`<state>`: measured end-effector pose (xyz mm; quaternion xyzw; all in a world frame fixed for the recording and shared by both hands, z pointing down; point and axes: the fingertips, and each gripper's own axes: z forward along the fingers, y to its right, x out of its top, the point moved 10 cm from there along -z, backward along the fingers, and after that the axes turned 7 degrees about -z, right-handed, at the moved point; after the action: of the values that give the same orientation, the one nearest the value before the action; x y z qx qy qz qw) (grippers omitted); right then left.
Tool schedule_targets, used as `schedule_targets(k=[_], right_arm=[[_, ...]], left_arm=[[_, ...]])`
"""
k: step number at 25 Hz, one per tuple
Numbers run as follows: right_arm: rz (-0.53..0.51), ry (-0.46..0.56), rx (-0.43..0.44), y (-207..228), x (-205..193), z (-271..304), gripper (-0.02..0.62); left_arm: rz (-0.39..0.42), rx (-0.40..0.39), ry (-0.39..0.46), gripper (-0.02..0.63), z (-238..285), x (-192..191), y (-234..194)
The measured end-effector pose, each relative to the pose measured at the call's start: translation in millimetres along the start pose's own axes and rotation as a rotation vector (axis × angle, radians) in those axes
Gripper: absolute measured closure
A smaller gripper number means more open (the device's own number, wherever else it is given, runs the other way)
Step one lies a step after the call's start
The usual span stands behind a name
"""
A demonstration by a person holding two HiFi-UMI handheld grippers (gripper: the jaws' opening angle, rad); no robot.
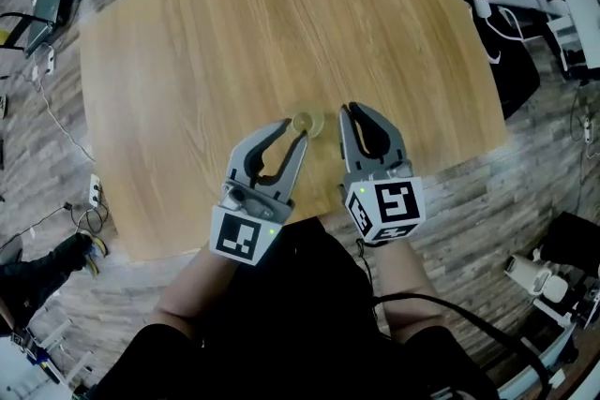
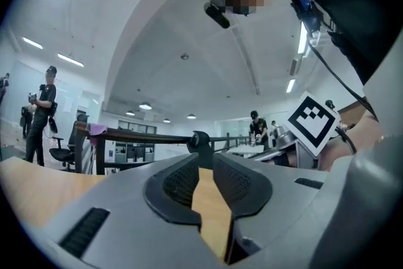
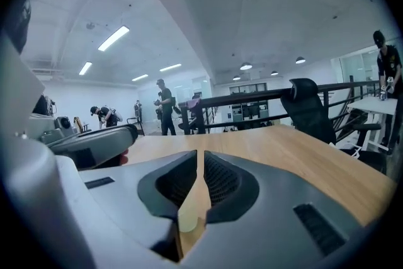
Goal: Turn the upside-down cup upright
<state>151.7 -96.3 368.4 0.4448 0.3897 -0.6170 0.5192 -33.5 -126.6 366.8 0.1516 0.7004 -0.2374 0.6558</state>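
Note:
A small pale cup (image 1: 303,123) stands on the wooden table (image 1: 234,33) near its front edge, seen from straight above, so I cannot tell which way up it is. My left gripper (image 1: 302,136) is just in front of the cup with its tips together. My right gripper (image 1: 345,112) is to the right of the cup, also closed. In the left gripper view the left gripper (image 2: 203,160) has only a narrow slit between its pads and nothing in it. In the right gripper view the right gripper (image 3: 200,157) is shut on nothing, and the pale cup (image 3: 182,223) shows low behind the jaws.
The table's front edge runs just under my hands. Around the table are a wood-pattern floor with cables (image 1: 56,108), office chairs (image 3: 312,110) and white equipment (image 1: 553,281). People stand far off (image 2: 44,113). The right gripper's marker cube (image 2: 313,121) is close beside the left gripper.

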Motion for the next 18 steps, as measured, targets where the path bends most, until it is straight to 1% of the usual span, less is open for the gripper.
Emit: schedule_targets(k=[1, 3, 7, 10, 12, 14, 18], right_arm=[[-0.002, 0.018, -0.003, -6.0, 12.3, -9.0, 0.559], [-0.002, 0.049, -0.003, -18.1, 35.7, -28.4, 0.575], [0.004, 0.083, 0.009, -41.9, 67.1, -66.1, 0.581], [-0.030, 0.070, 0.029, -63.7, 75.6, -91.5, 0.581], [-0.041, 0.061, 0.036, -75.0, 77.6, -102.7, 0.582], [-0.038, 0.063, 0.038, -82.2, 78.8, -109.8, 0.583], [-0.036, 0.075, 0.049, -87.5, 84.7, -113.2, 0.583]], left_arm=[[-0.014, 0.011, 0.009, 0.550, -3.6, 10.4, 4.9], [-0.046, 0.028, 0.010, 0.596, -12.7, 30.7, 16.4], [-0.093, 0.080, -0.033, 0.598, -32.7, 64.3, 38.5], [-0.148, 0.069, -0.093, 0.598, -51.7, 79.2, 52.3], [-0.175, 0.057, -0.114, 0.598, -61.6, 85.5, 55.9], [-0.176, 0.058, -0.118, 0.598, -69.0, 90.7, 56.5], [-0.118, 0.055, -0.106, 0.598, -74.6, 97.8, 52.1]])
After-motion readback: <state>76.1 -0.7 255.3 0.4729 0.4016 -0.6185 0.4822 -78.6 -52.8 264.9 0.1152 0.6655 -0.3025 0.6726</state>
